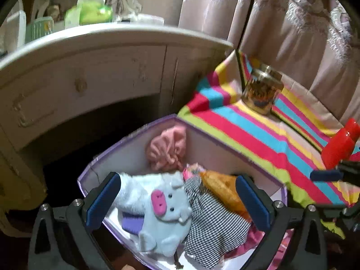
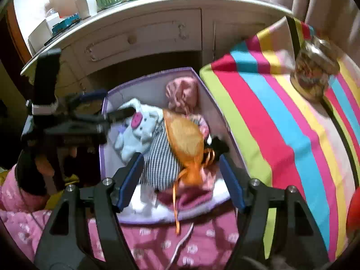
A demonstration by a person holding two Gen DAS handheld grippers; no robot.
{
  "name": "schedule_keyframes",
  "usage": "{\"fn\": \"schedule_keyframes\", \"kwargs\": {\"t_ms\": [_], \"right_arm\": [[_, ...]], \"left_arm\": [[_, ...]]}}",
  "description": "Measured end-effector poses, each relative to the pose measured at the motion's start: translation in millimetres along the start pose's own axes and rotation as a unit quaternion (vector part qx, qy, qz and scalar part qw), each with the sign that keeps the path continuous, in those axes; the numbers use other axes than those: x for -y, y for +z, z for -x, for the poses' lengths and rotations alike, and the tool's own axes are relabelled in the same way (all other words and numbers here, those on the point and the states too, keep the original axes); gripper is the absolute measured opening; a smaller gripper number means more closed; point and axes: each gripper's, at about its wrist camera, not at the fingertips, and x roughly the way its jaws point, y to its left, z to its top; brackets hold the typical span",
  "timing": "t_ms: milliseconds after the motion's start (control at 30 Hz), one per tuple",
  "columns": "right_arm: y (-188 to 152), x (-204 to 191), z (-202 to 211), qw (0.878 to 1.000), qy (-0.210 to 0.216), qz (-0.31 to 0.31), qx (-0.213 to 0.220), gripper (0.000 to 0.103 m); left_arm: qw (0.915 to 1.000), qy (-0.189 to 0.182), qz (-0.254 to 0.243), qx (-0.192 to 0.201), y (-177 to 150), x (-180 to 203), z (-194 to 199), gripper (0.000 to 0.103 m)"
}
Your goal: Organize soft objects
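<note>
The box [image 1: 202,139], lilac-rimmed and white inside, sits just beside a striped cloth [image 1: 258,135] and already holds the soft things: a pale blue plush pig [image 1: 157,204] at the near left, a checked garment [image 1: 213,220] against it, an orange pouch [image 2: 184,139] lying over the garment, and a pink bundle [image 1: 167,150] in the far corner.

The likeliest trouble is snagging; the pouch's orange ribbon [image 2: 176,207] trails over the near rim of the box, so a tool drawn back carelessly could hook it and pull the pouch out again; the pile also stands high on the pouch side, and a nudge there might tip a piece over the wall. A jar [image 1: 262,92] stands on the cloth, well apart, and seems in no danger.

The left tool [image 1: 177,202] stands as wide as it goes, its blue pads [image 1: 103,200] either side of the pig without pressing it; it holds nothing. The right tool [image 2: 181,177] is open too, somewhat less wide, spread around the pouch's lower end and the garment; no pad appears to bear on either.
</note>
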Motion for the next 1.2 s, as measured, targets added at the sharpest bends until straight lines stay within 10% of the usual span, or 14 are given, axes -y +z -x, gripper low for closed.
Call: {"fn": "schedule_keyframes", "kwargs": {"t_ms": [233, 567, 1200], "right_arm": [[-13.3, 8.1, 19.2, 1.000, -0.005, -0.025, 0.007, 0.079], [-24.6, -4.5, -1.5, 0.999, -0.017, -0.021, -0.030, 0.080], [-28.5, -17.2, -22.6, 0.997, -0.037, -0.012, -0.061, 0.080]], "left_arm": [[0.9851, 0.160, -0.021, 0.059, 11.1, 25.1, 37.2, 0.103], [0.9910, 0.084, 0.051, -0.091, -6.0, 12.1, -9.5, 0.103], [0.9869, 0.069, 0.043, -0.139, -27.8, 24.4, -27.5, 0.103]]}}
